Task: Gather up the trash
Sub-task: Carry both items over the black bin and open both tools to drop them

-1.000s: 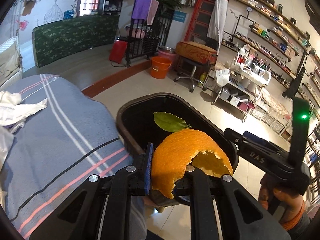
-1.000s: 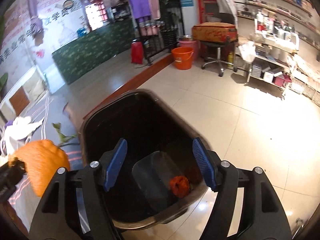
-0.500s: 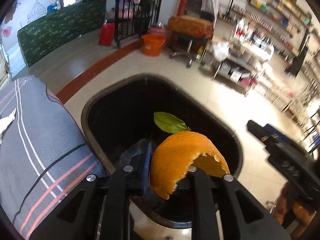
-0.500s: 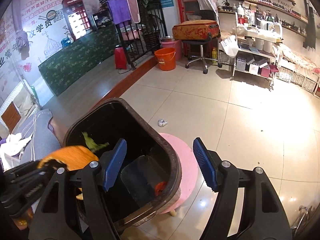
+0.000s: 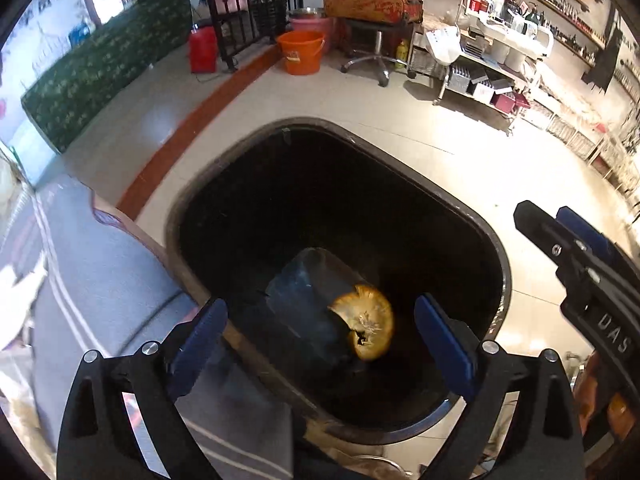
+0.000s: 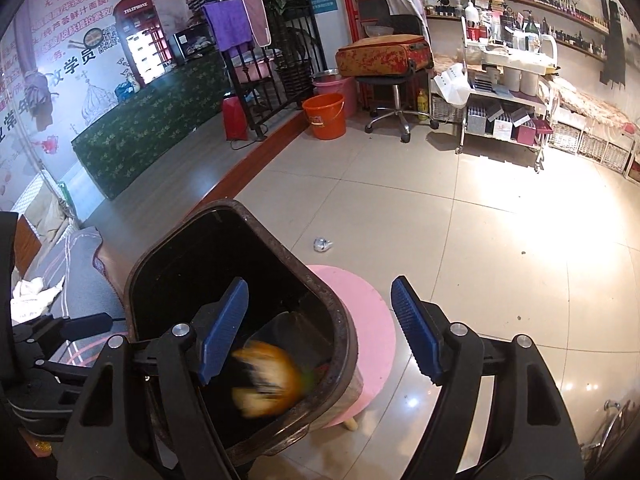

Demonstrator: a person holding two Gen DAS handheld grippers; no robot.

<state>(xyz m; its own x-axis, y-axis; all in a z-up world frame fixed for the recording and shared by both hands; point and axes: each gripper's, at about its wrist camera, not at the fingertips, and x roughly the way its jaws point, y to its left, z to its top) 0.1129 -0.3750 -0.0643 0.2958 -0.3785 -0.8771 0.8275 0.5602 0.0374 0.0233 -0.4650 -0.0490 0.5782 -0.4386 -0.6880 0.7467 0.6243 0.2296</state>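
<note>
Left gripper (image 5: 320, 334) spread wide above a black trash bin (image 5: 496, 248), blue pads (image 5: 198, 346) apart at 8 and 4 o'clock of the bin's mouth, nothing pinched between them. Orange peel (image 5: 366, 326) loose inside the bin, pale inner side up, between and beyond the two pads, slightly toward the 4 o'clock one, touching neither. Beside the peel at its 10 o'clock, a clear plastic container (image 5: 308, 292) deep in the bin. At 3 o'clock of the left wrist view, the right gripper (image 5: 576, 252) outside the bin's rim, black body marked DAS.

In the right wrist view, right gripper (image 6: 320, 332) likewise spread, blue pads (image 6: 224, 330) wide apart, empty. Same bin (image 6: 168, 256) at 8 o'clock of the frame, its near corner under the left-hand pad. Peel (image 6: 268, 380) blurred, inside the bin, just below and right of that pad, at 7 o'clock from the gap's middle; contact with the container (image 6: 288, 326) behind it impossible to tell. Pink stool (image 6: 368, 320) under the bin, showing at its 3 o'clock. Small crumpled scrap (image 6: 323, 244) on the tiled floor (image 6: 500, 264) at 12 o'clock of the stool. Striped grey cloth (image 5: 100, 280) over the bench at 9 o'clock of the bin, white crumpled tissue (image 6: 32, 292) lying on it. Orange bucket (image 6: 324, 115) far off at 12 o'clock.
</note>
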